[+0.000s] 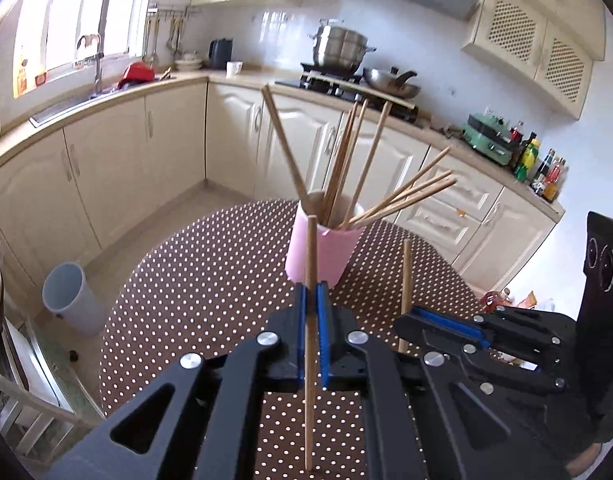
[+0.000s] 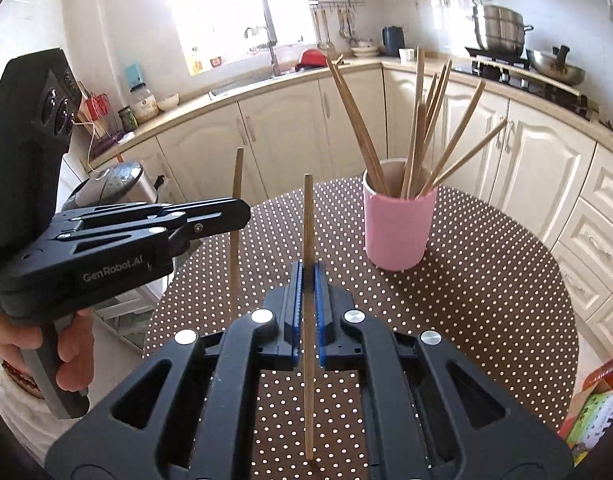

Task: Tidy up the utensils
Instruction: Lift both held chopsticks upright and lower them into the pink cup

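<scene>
Left gripper (image 1: pixel 311 300): jaws are being held nearly closed on a single chopstick (image 1: pixel 310 320), clamped between the blue pads (image 1: pixel 323 320). The stick is being carried upright, its long axis across the finger direction, lower tip resting on or just above the dotted tablecloth (image 1: pixel 186 280) (contact cannot be told).

Right gripper (image 2: pixel 308 280): likewise pinched shut on a second chopstick (image 2: pixel 307 280), also upright, tip at or near the cloth.

The two grippers are being held side by side, close but apart; each is being seen from the other's camera.

The pink cup (image 1: pixel 324 250) is being seen straight ahead of the left gripper and ahead and to the right of the right gripper (image 2: pixel 398 228). It is already holding a fan of chopsticks (image 1: pixel 346 160) leaning outward.

Judgement: both sticks are standing roughly parallel to the cup's axis, so lifting over the rim and lowering is probably all that is being called for. Which gripper is nearer cannot be told.
</scene>
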A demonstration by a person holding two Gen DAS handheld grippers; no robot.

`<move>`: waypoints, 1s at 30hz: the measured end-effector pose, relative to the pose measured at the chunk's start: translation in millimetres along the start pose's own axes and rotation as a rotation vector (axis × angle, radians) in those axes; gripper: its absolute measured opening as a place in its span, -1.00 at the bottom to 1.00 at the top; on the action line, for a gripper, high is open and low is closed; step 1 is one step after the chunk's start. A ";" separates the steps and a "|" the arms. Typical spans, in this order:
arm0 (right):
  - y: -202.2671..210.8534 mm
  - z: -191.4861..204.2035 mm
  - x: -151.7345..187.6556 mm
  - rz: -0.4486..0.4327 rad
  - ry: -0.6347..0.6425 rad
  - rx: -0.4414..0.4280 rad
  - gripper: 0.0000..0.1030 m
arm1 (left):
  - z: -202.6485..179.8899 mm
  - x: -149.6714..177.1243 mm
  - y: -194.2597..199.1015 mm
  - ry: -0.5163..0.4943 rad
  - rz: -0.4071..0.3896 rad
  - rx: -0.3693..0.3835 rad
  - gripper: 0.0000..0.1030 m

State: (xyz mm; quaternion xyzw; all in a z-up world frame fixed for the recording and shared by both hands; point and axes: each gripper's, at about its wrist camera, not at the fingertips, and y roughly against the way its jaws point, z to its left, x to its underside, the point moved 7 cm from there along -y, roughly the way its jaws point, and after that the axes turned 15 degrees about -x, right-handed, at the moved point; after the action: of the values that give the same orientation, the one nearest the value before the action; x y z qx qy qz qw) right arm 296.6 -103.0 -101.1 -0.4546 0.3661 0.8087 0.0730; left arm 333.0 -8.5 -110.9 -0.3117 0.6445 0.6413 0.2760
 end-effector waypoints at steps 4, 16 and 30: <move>12.4 5.0 -9.4 -0.055 0.013 0.006 -0.88 | -3.6 -6.9 21.3 0.006 -0.044 0.023 -0.89; 48.5 0.6 -80.4 -0.245 0.085 0.048 -0.88 | -10.8 -70.0 41.8 0.019 -0.201 0.028 -0.89; 63.1 -33.7 -160.3 -0.412 0.120 0.109 -0.88 | -17.1 -174.0 46.6 0.135 -0.415 0.012 -0.89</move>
State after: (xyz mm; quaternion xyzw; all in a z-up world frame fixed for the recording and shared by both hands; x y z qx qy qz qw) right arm 383.5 -136.3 47.7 -0.5624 0.3122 0.7274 0.2391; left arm 412.1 -18.0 51.5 -0.4782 0.5875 0.5446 0.3600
